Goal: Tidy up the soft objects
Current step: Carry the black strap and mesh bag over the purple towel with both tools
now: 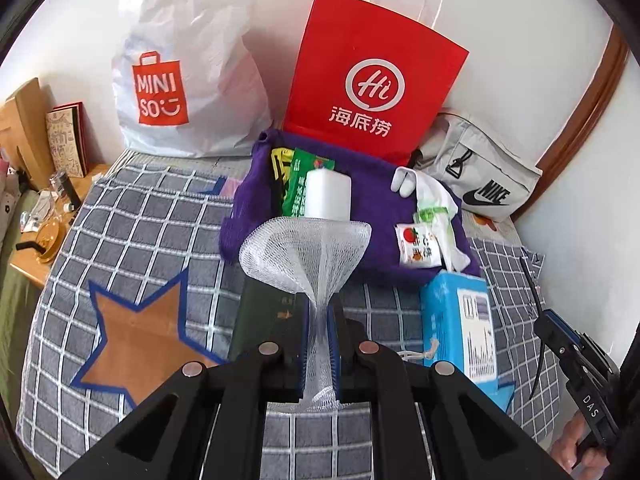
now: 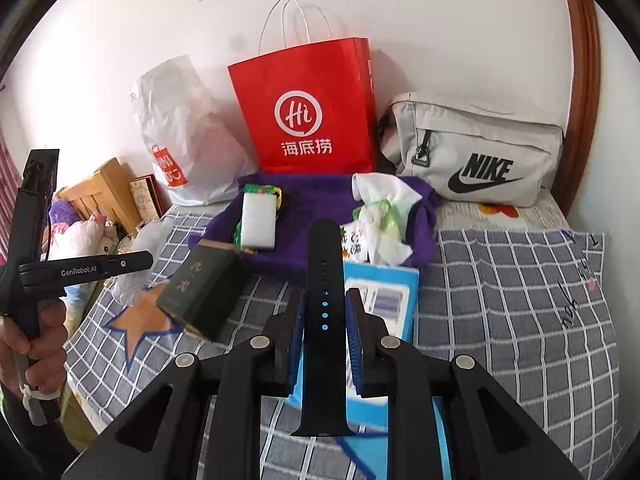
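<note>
Left wrist view alone showed the left gripper (image 1: pixel 320 354) clenched on a white foam net (image 1: pixel 306 254), pinched at its narrow neck between the pads, the flared end fanning up and forward over the checked blanket (image 1: pixel 132 220). In the right wrist view that net was only a pale blur, probably the translucent shape beside the GenRobot handle at left. Right wrist view alone showed the right gripper (image 2: pixel 324 350) grasping a black watch strap (image 2: pixel 324 320), held upright between the pads, its tip rising ahead and its buckle end hanging below. Both views showed the purple cloth (image 1: pixel 368 172) ahead, carrying a white sponge block (image 1: pixel 328 194), a crumpled white wrapper (image 1: pixel 436 208) and small packets. A blue tissue pack (image 1: pixel 460 320) lay just beside it, a dark green book (image 2: pixel 200 292) near the front edge. A red paper bag (image 1: pixel 372 76), MINISO bag (image 1: pixel 180 64) and grey Nike bag (image 2: pixel 476 152) stood against the wall.
</note>
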The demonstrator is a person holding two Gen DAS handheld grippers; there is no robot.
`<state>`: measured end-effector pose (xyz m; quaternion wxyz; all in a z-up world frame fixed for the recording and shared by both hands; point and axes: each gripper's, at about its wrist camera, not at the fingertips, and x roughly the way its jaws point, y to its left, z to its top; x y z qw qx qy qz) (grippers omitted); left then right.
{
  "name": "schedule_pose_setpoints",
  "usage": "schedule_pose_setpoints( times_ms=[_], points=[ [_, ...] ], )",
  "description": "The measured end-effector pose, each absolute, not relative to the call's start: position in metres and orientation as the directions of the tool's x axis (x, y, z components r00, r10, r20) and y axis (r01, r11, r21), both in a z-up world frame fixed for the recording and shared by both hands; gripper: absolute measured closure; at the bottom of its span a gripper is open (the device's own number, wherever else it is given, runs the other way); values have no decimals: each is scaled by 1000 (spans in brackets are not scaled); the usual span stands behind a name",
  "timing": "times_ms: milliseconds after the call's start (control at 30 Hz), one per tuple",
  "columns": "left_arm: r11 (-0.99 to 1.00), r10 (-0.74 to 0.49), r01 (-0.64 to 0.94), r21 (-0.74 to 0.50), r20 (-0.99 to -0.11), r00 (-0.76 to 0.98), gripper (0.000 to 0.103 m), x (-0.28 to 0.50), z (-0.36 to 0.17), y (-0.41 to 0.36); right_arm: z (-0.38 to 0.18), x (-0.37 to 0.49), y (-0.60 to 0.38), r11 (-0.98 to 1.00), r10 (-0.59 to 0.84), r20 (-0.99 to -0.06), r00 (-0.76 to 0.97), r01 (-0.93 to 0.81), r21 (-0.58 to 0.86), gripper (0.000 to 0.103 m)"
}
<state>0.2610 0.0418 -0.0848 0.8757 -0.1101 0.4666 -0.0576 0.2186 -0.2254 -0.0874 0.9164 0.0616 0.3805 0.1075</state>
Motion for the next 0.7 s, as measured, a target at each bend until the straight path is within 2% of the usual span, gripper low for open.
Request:
schedule_pose_setpoints(
  times_ms=[700],
  points=[
    [964, -206, -22, -265, -796, 569, 94, 356, -86, 43, -93, 323, -238, 969, 235, -663, 711, -117, 218, 83]
  ],
)
